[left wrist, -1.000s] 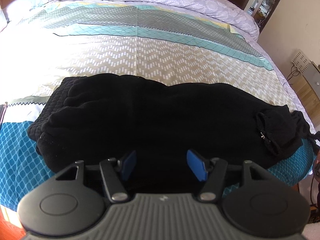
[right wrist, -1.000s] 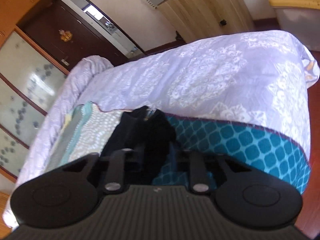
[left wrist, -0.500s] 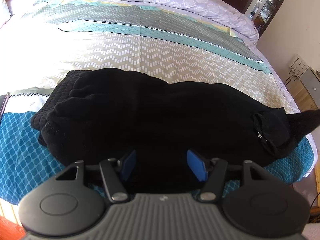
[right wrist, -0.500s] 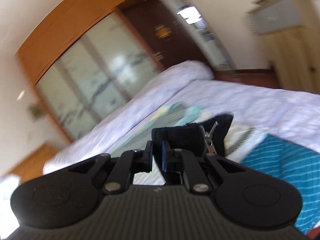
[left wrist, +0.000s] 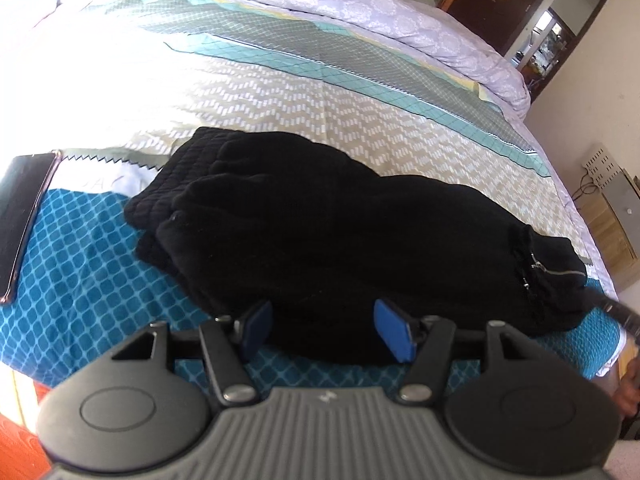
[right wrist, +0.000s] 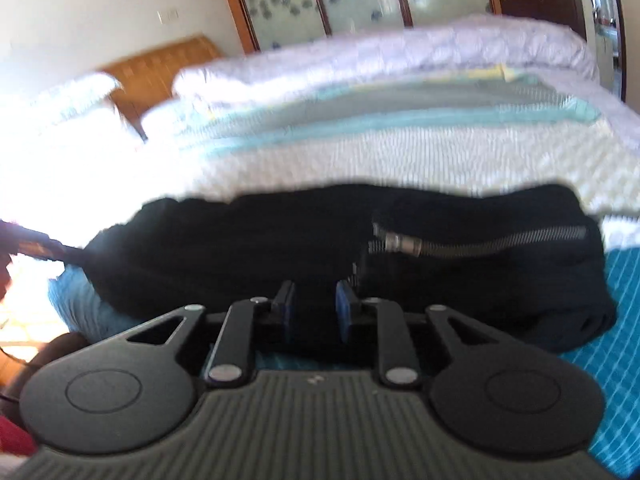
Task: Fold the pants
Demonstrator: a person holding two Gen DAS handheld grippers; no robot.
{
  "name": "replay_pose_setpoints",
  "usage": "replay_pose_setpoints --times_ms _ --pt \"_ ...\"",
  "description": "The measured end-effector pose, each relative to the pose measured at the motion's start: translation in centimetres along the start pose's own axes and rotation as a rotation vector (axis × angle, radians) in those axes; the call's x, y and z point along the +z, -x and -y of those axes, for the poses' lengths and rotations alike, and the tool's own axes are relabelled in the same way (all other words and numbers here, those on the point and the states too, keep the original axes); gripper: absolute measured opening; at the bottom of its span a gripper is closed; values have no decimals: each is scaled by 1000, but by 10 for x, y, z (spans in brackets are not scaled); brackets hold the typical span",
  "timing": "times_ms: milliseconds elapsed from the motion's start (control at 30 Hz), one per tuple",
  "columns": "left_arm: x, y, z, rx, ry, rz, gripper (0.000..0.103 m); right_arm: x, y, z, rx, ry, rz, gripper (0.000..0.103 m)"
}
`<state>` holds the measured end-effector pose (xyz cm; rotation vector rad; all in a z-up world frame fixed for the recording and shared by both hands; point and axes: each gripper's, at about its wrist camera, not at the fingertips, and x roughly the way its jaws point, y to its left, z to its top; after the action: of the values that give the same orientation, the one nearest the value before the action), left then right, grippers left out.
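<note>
The black pants point(left wrist: 340, 232) are lying folded lengthwise across the near edge of the bed point(left wrist: 280, 92), on the patterned bedspread (the zippered end point(left wrist: 556, 270) toward the right in the left wrist view). The left tool point(left wrist: 324, 330) is hovering at their near edge, its blue pads point(left wrist: 394, 334) standing apart and gripping nothing. The right tool point(right wrist: 314, 308) has just been opening, its pads now parted and empty in front of the cloth. A dark phone point(left wrist: 24, 216) is lying at the left.

A patterned bedspread point(left wrist: 280, 128) covers the bed, a dark phone point(left wrist: 24, 216) lies on it (near the left edge), a lilac quilt point(left wrist: 400, 20) behind
</note>
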<state>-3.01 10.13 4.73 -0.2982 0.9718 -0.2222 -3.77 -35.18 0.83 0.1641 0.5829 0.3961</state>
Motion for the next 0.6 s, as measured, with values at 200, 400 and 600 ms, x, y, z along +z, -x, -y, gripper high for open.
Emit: replay_pose_setpoints --times_ms 200,400,600 --pt "-1 -2 1 -13 4 9 58 21 -20 31 -128 -128 70 26" --pt "-2 13 -14 -7 36 43 58 -31 -67 63 -164 -302 -40 21" --pt "1 24 -47 16 137 90 60 -19 -31 45 -185 -309 -11 28"
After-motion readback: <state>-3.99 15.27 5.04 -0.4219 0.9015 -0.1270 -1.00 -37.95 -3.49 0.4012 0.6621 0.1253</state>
